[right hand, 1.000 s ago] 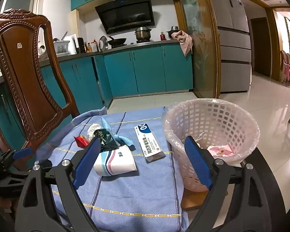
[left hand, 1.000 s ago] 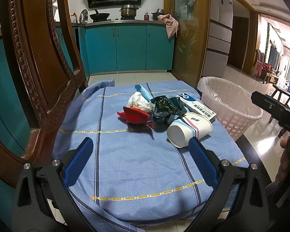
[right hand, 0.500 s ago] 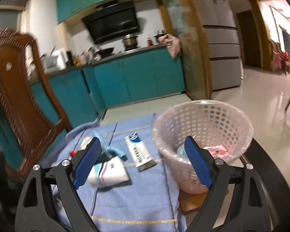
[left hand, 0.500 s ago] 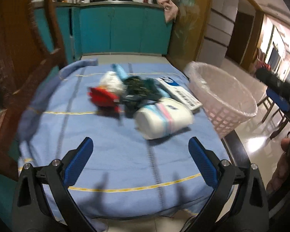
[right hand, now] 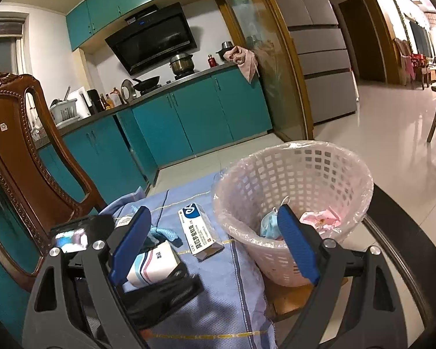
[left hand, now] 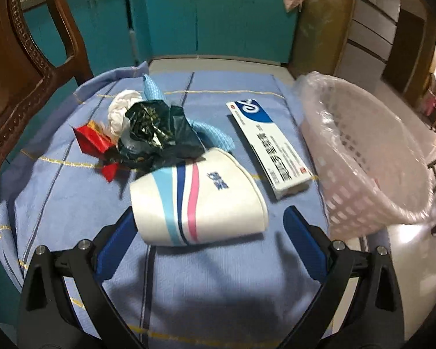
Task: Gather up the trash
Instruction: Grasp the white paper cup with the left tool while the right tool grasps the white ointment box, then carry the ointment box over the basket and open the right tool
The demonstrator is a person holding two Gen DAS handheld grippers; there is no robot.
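While the paper cup (left hand: 197,200) lies on its side mid-tablecloth (left hand: 218,285), left gripper (left hand: 209,232) spread wide around it, pads not pressing, right gripper (right hand: 215,241) released, empty, before basket (right hand: 319,174) at the table's right edge.

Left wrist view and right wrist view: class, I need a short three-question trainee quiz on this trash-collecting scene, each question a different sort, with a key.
1. True or false: the paper cup lies on its side between the open fingers of the left gripper.
2. What lies between the cup and the pink basket? A) medicine box B) spoon C) bottle
3. Fill in: the right gripper holds ____.

Key:
1. True; neither pad presses on it.
2. A, the medicine box.
3. Nothing; it is open, above the blue cloth.
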